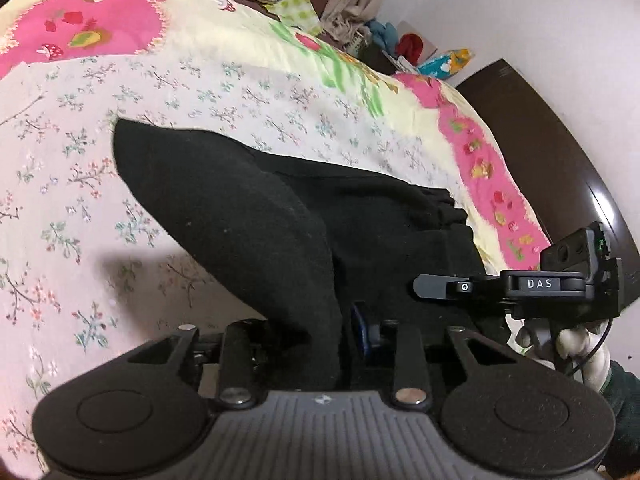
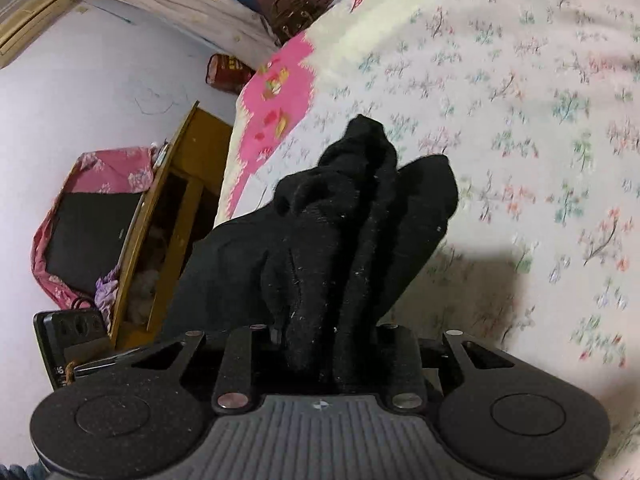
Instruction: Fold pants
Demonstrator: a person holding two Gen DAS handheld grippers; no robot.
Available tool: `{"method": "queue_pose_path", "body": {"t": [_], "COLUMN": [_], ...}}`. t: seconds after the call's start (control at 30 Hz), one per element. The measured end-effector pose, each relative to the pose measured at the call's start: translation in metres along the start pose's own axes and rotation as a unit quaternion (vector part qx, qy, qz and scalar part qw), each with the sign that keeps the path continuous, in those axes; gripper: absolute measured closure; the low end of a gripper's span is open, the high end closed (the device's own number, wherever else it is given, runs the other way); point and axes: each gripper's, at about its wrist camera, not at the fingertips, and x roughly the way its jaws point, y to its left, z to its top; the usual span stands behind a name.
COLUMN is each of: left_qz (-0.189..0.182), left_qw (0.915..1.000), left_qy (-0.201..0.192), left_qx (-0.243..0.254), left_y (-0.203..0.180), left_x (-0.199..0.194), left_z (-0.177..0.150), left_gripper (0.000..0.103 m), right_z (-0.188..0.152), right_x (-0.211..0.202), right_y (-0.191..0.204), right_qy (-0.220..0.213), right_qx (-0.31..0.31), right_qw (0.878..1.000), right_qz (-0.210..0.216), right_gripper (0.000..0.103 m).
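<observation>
A wide bed [image 1: 280, 92] fills both views, covered with a pale floral sheet [image 1: 80, 208] that lies over a cream quilt with pink patches [image 1: 100, 12]. The sheet spreads bare to the left and far side of my left gripper's view, and to the right in my right gripper's view. The bed's right edge drops to a dark wooden frame [image 1: 560, 152]; in the right wrist view the left edge falls away to white floor [image 2: 100, 80] and a wooden cabinet [image 2: 176, 216].

The black pants [image 1: 248, 216] are partly lifted off the sheet, near me, with the gathered waistband [image 1: 444, 204] resting close to the bed's right edge.

My left gripper [image 1: 320, 340] is pinching a fold of the pants, the cloth rising from between its fingers. My right gripper [image 2: 324, 344] is likewise clamped on a bunched ridge of the pants [image 2: 352, 216]. The right gripper also shows in the left wrist view [image 1: 436, 286], touching the black cloth.
</observation>
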Motion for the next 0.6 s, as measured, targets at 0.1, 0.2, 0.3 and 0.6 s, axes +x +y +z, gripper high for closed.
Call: {"method": "queue_pose_path", "body": {"t": [0.1, 0.2, 0.3, 0.6], "left_qz": [0.007, 0.035, 0.072, 0.1], "left_qw": [0.9997, 0.9984, 0.9956, 0.9924], "left_qy": [0.015, 0.04, 0.059, 0.069], "left_qx": [-0.016, -0.018, -0.009, -0.016], "left_y": [0.013, 0.03, 0.045, 0.044], "left_x": [0.014, 0.037, 0.048, 0.049], "left_z": [-0.002, -0.012, -0.025, -0.029], "left_gripper": [0.063, 0.063, 0.063, 0.054], "right_z": [0.003, -0.005, -0.011, -0.014], "right_x": [0.015, 0.04, 0.057, 0.04], "right_y": [-0.011, -0.03, -0.051, -0.064], "right_qy": [0.012, 0.039, 0.051, 0.033], "right_qx": [0.013, 0.023, 0.032, 0.045], "right_qw": [1.0, 0.998, 0.995, 0.993], "right_qz": [-0.013, -0.042, -0.079, -0.103], "right_gripper": [0.084, 0.084, 0.081, 0.061]}}
